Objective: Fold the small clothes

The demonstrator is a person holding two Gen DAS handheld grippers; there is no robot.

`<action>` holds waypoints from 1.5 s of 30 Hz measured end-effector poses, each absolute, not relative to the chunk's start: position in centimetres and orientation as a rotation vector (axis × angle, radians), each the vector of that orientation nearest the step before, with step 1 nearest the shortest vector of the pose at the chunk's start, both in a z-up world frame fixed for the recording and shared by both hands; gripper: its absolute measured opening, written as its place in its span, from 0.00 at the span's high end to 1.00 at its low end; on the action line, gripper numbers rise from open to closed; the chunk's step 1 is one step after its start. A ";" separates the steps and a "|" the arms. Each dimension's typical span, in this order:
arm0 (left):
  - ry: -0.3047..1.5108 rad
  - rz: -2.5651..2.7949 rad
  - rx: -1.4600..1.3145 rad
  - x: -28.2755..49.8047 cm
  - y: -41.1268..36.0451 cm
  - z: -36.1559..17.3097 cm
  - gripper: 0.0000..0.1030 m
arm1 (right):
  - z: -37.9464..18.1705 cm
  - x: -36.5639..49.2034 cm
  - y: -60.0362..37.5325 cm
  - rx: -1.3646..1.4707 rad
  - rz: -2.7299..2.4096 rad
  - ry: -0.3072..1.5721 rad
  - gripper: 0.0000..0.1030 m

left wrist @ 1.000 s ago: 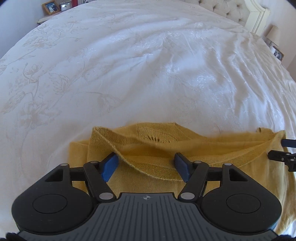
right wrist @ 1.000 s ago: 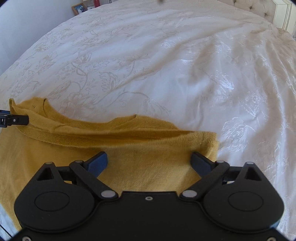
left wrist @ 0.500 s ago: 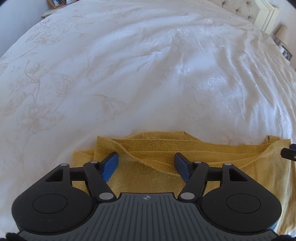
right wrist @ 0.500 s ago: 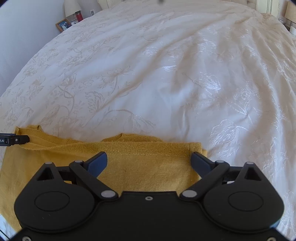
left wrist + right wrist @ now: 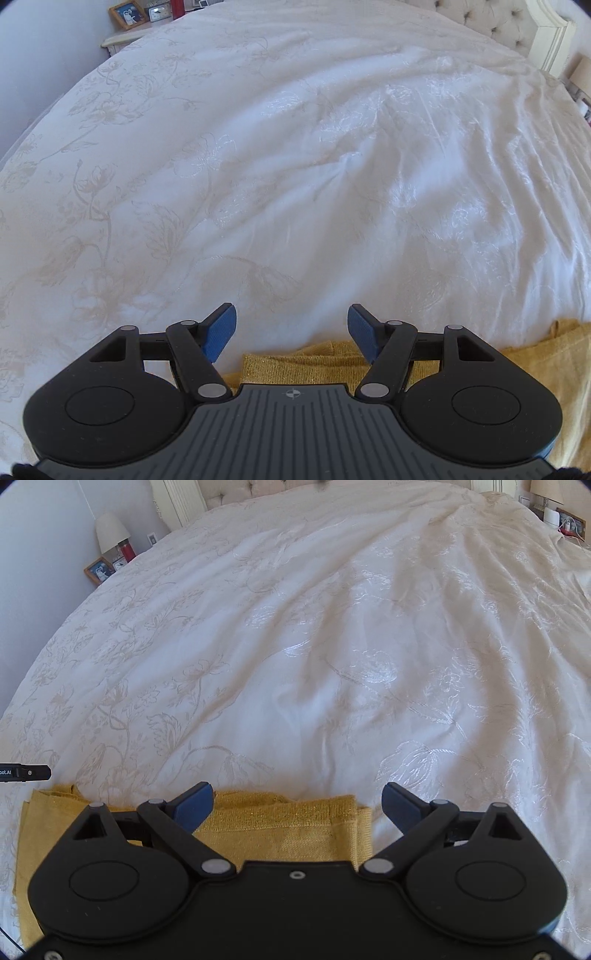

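A mustard-yellow knitted garment [image 5: 280, 834] lies folded flat on the white bedspread, its far edge straight. In the left wrist view only a strip of the garment [image 5: 306, 362] shows under the gripper body. My left gripper [image 5: 291, 325] is open above the bedspread, just past the garment's far edge, with nothing between its blue pads. My right gripper [image 5: 297, 805] is open too, hovering over the garment's far right corner without touching it. A tip of the left gripper [image 5: 26, 772] pokes in at the left edge of the right wrist view.
The white floral-embroidered bedspread [image 5: 295, 166] fills both views ahead. A bedside table with a picture frame [image 5: 127, 14] stands at the far left, a lamp [image 5: 110, 530] beside it. A tufted headboard [image 5: 491, 18] closes the far end.
Both grippers have lifted and drawn back from the yellow garment. Its raised top layer has settled flat, and much less of it shows in either view.
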State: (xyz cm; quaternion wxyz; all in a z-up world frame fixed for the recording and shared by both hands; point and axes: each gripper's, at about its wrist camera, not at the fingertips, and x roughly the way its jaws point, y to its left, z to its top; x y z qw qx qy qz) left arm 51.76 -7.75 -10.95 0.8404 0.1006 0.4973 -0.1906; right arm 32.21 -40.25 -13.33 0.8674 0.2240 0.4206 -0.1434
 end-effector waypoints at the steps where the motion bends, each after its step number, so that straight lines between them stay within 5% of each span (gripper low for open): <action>1: 1.047 -0.404 0.201 51.6 -7.6 -10.6 0.36 | -13.3 31.9 -40.4 0.480 -0.300 0.879 0.04; 24: 1.274 -0.509 0.209 31.5 -5.0 -15.1 0.35 | -17.5 18.2 -37.4 0.818 -0.211 0.993 0.01; 30: 1.249 -0.529 0.253 29.6 -4.6 -16.3 0.23 | -18.1 16.3 -36.2 0.862 -0.178 1.002 0.01; 34: 1.268 -0.556 0.256 30.2 -5.4 -17.3 0.00 | -18.4 16.0 -36.5 0.903 -0.184 0.984 0.00; 45: 1.236 -0.466 0.338 29.9 -7.6 -18.0 0.00 | -19.9 15.4 -37.6 1.000 -0.182 0.951 0.00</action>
